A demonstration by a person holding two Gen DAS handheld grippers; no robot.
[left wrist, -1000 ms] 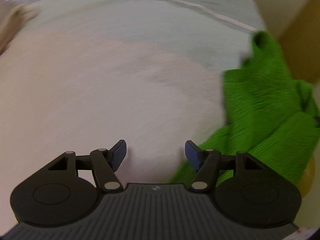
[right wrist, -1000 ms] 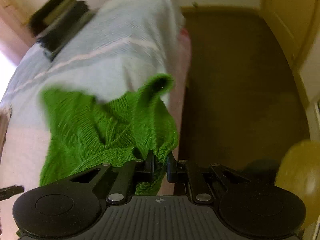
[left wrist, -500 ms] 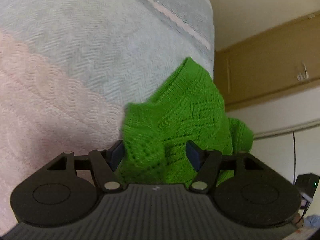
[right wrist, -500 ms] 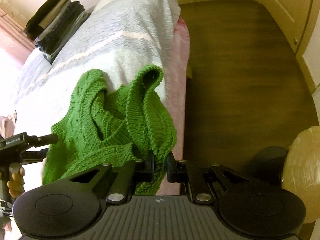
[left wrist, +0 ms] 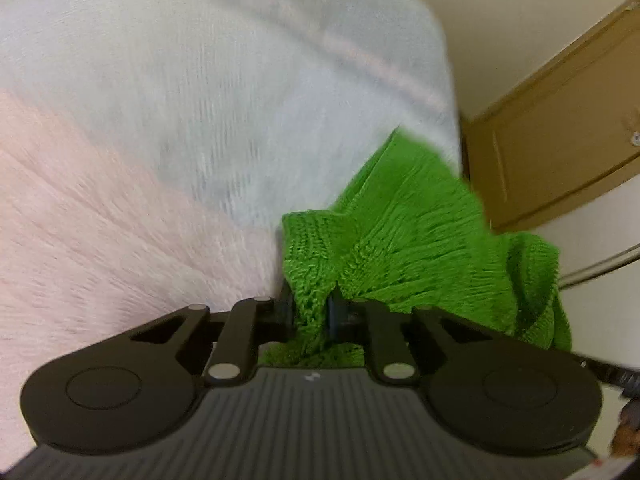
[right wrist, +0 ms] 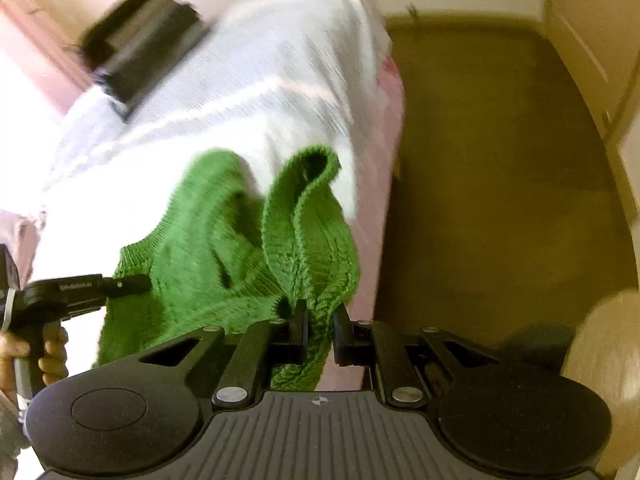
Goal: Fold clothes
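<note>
Left gripper (left wrist: pixel 311 312): tilted steeply down over the bed (left wrist: pixel 168 128), jaws pressed together on a fold of the green knitted sweater (left wrist: pixel 404 240), knit bunched between the pads and spilling out below them. Seen from the right wrist view as a black tool (right wrist: pixel 120 285) at the lower left, reaching level into the sweater's left edge, handle wrapped by a hand (right wrist: pixel 48 354) with fingers curled around the grip.

Right gripper (right wrist: pixel 320 330): also pitched steeply down, jaws pinching another part of the same sweater (right wrist: pixel 224 248), a ribbed strip of knit squeezed between the 2 pads and hanging down past them.

Sweater: held by both grippers at 2 separate points, slung between them above the near corner of the bed, close to the bed's right edge. Upper part crumpled, with a ribbed opening (right wrist: pixel 316 164) standing up and facing away. Whether the lower folds touch the bedspread: cannot tell, blurred.

Bedspread: pale grey-white with a lighter stripe (right wrist: pixel 224 104) across it, pink cover (left wrist: pixel 80 232) nearer the left camera. Stack of dark folded clothes (right wrist: pixel 140 52) at the far end of the bed, well apart from the sweater. Brown wooden floor (right wrist: pixel 480 184) right of the bed, wooden door (left wrist: pixel 560 128) beyond the bed's corner in the left view.
</note>
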